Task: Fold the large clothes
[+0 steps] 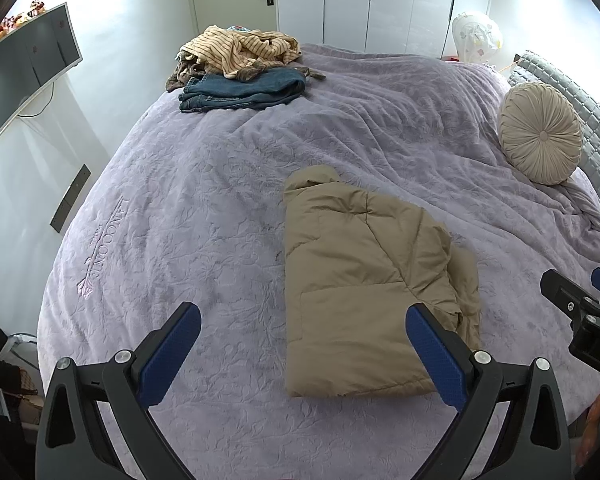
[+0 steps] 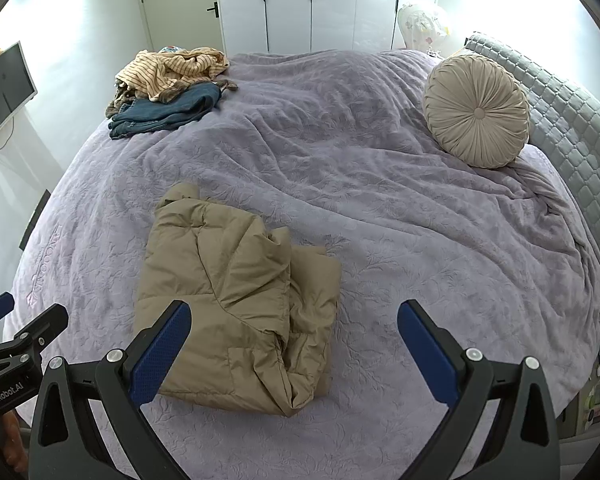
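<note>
My left gripper [image 1: 302, 344] and right gripper [image 2: 294, 338] both with jaws spread wide, empty, folded tan puffer jacket [image 1: 364, 292] on the bed [image 1: 180, 220] near me, its loose rumpled right edge plainer from the right wrist, wall television [image 1: 24, 68] fuller from the left wrist

Left gripper [image 1: 303, 354]: jaws spread wide, blue-padded fingers [image 1: 171, 354] well apart, nothing between them, nothing gripped; held low and pointing forward, raised off the surface below. Right gripper [image 2: 294, 350]: same posture, jaws wide, blue pads [image 2: 427, 354] well apart, holding nothing. The two grippers sit side by side, near each other, roughly level and both aimed the same way; each one's tip shows at the edge of the other's view, right gripper [image 1: 580, 300] at the left camera's right margin, left gripper [image 2: 16, 340] at the right camera's left margin
</note>
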